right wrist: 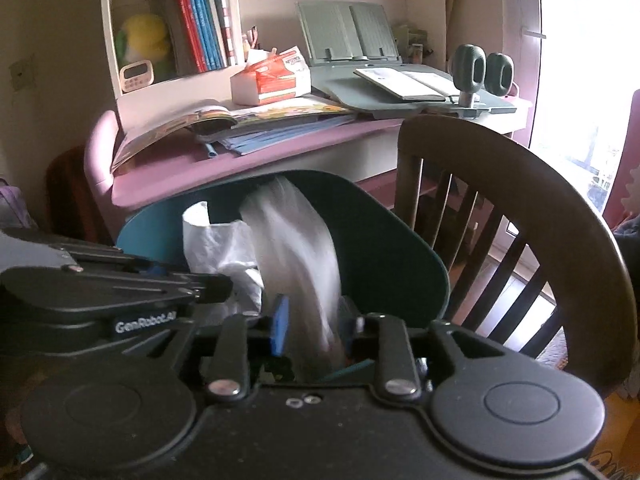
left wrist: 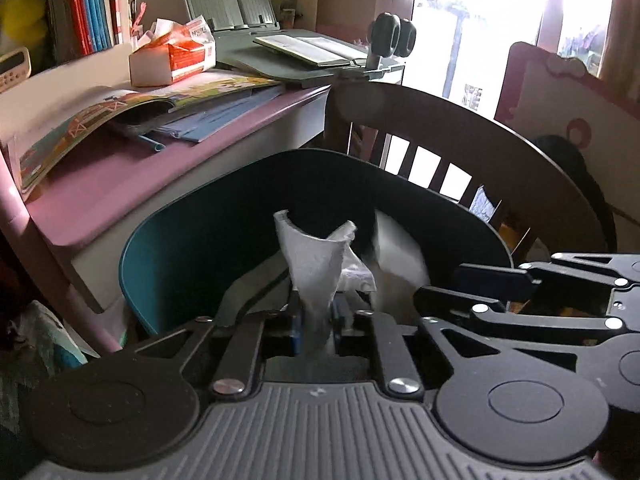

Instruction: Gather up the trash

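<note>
Both tilted down over teal bin, left gripper pinching tissue, right gripper loosened around blurred tissue.

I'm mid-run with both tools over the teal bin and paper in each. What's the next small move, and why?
Probably open the left tool fully. Its crumpled tissue sits pinched between the blue pads, directly above the bin's mouth, so it should drop inside. The right tool's paper is blurred between wider pads, apparently already falling.

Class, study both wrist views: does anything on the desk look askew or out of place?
Yes. The picture book lies splayed open, humped over the blue folders, its corner overhanging the pink desk edge. The rest looks cluttered, not spilled.
</note>
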`<action>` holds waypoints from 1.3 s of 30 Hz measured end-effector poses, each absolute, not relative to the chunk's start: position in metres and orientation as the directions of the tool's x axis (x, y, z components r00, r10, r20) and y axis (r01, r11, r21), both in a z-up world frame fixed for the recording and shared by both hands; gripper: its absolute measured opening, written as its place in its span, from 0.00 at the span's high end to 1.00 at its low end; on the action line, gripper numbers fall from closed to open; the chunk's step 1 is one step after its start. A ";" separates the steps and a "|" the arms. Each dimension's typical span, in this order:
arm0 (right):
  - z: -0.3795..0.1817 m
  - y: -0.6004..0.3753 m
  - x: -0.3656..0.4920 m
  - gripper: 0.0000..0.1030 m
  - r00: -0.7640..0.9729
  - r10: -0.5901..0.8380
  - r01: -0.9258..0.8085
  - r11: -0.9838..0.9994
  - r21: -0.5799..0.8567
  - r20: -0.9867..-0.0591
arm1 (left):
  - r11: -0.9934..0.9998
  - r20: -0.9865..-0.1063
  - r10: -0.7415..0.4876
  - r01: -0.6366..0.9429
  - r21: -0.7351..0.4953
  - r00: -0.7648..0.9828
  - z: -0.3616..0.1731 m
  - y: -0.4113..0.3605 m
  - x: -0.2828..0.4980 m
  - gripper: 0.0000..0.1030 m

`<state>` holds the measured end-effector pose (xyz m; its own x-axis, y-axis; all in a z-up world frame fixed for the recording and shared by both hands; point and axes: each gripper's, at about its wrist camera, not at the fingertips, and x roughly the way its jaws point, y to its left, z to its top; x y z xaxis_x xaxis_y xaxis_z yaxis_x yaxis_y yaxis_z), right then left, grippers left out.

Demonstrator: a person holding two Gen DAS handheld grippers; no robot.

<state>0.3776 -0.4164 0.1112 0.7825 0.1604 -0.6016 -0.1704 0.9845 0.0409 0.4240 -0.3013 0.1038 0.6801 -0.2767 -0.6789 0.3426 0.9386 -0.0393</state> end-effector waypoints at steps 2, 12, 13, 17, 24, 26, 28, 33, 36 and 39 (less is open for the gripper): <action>0.111 -0.415 0.374 0.68 0.785 0.155 -0.170 0.985 0.031 -0.599 | 0.940 -0.675 -0.273 0.340 -0.035 0.685 0.104 -0.301 0.421 0.78; 0.125 -0.418 0.348 0.65 0.808 0.153 -0.157 0.987 0.043 -0.569 | 0.944 -0.638 -0.273 0.328 -0.033 0.720 0.118 -0.288 0.395 0.45; 0.126 -0.418 0.344 0.65 0.811 0.154 -0.157 0.987 0.043 -0.565 | 0.945 -0.635 -0.272 0.326 -0.033 0.723 0.120 -0.287 0.392 0.45; 0.134 -0.416 0.329 0.62 0.819 0.161 -0.164 0.985 0.044 -0.551 | 0.944 -0.618 -0.279 0.327 -0.037 0.735 0.130 -0.282 0.377 0.40; 0.149 -0.412 0.297 0.54 0.838 0.198 -0.190 0.979 0.068 -0.508 | 0.944 -0.580 -0.293 0.325 -0.051 0.760 0.147 -0.268 0.343 0.34; 0.153 -0.412 0.286 0.53 0.843 0.216 -0.201 0.976 0.085 -0.493 | 0.943 -0.572 -0.300 0.329 -0.055 0.763 0.150 -0.263 0.332 0.34; 0.156 -0.410 0.275 0.52 0.847 0.232 -0.214 0.972 0.091 -0.478 | 0.941 -0.564 -0.312 0.332 -0.071 0.765 0.154 -0.258 0.323 0.29; 0.164 -0.401 0.252 0.49 0.852 0.262 -0.246 0.965 0.095 -0.452 | 0.938 -0.529 -0.330 0.336 -0.088 0.782 0.162 -0.247 0.299 0.22; 0.167 -0.397 0.241 0.47 0.857 0.270 -0.250 0.963 0.103 -0.439 | 0.935 -0.512 -0.339 0.345 -0.087 0.789 0.166 -0.241 0.283 0.20; 0.170 -0.394 0.228 0.47 0.861 0.280 -0.258 0.960 0.110 -0.424 | 0.933 -0.489 -0.343 0.352 -0.077 0.802 0.168 -0.235 0.268 0.16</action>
<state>0.2283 -0.3940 0.1702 0.8612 0.2798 -0.4243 -0.2575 0.9600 0.1103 0.2683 -0.2347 0.1680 0.8018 -0.3430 -0.4893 0.3523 0.9328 -0.0765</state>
